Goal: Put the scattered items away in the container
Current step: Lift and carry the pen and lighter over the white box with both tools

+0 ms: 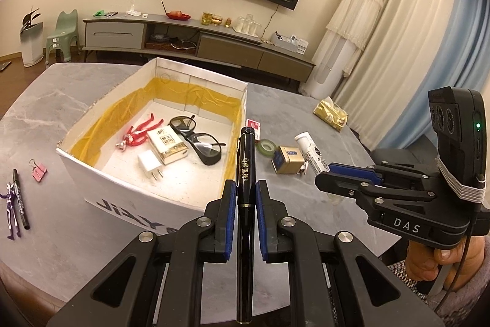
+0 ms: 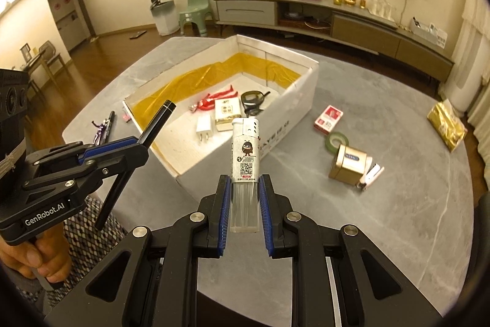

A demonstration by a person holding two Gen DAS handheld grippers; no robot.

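- Table [image 2: 382,235] first: grey marble top, with clutter on both sides of the box.
- The box [image 1: 147,192], white card with a yellow lining, sits mid-table. Already in it I count 5 things: glasses [image 1: 199,140], a red figure [image 1: 137,134], a small carton [image 1: 167,144], a white charger plug [image 1: 150,166].. make that 4 I can name.
- My left gripper [image 1: 246,198] is pinching a black pen [image 1: 246,173] between the blue pads, pen pointing forward. It hangs just short of the box's near right corner, not yet over the opening.
- My right gripper [image 2: 244,198] is clamped on a white lighter [image 2: 245,149] by its clear lower half, standing upright, near the box's front wall but outside it.
- Left to collect on the right side: a gold packet [image 2: 447,124], a gold tin [image 2: 349,164], a red card pack [image 2: 329,118], a green tape roll [image 2: 337,141].
- On the left side: a marker [image 1: 20,201], a purple figure [image 1: 12,210], a pink clip [image 1: 39,172].
- Risk, as I judge it: letting go now drops both items on the table, since neither is over the box.
- The pen is long, so it could strike the rim and tip out.
- The lighter's smooth plastic may slip in the pads if I tilt it.
- Both grippers sit close together, so they could knock each other at that corner.
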